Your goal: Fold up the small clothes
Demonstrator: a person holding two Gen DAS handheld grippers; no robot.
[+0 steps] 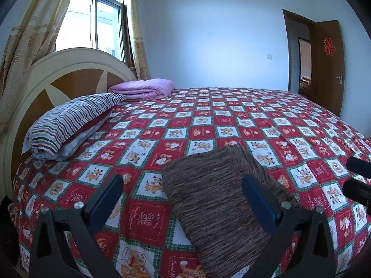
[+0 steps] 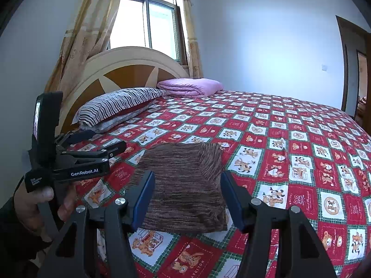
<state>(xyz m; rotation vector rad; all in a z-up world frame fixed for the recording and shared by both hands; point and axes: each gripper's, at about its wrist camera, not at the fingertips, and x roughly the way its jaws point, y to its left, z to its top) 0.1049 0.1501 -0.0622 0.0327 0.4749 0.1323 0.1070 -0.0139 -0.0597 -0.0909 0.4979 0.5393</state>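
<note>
1. The left claw point(image 1: 183, 199) stands wide, its two blue-padded fingers point(image 1: 259, 202) far apart and nothing pinched between them. In the left wrist view they hang above the bed point(image 1: 231, 115); the right finger crosses in front of the folded garment point(image 1: 208, 199), but whether it touches the cloth cannot be told.

2. The right claw point(image 2: 187, 199) is also parted, about halfway. Its blue pads point(image 2: 145, 199) sit one on either side of the folded garment point(image 2: 185, 185), apart from its edges, so it holds nothing.

3. The folded garment is a brown, streaky knit, folded into a compact rectangle. It lies flat on the red checked bedspread point(image 2: 301, 150) near the bed's near edge, well apart from the bedding at the head.

4. A striped pillow point(image 1: 69, 122) rests against the rounded headboard point(image 1: 69, 69), with a folded pink blanket point(image 1: 143, 88) just beyond it.

5. In the right wrist view the left claw's body point(image 2: 76, 159) shows at the left edge, gripped by a hand point(image 2: 30, 206) in a dark sleeve; only part of the hand is in frame.

6. In the left wrist view only two dark tips of the right claw point(image 1: 358, 178) poke in at the right edge; the rest is cut off.

7. The garment's near edge is partly masked by the claw frames in both views, and its layers cannot be counted.
</note>
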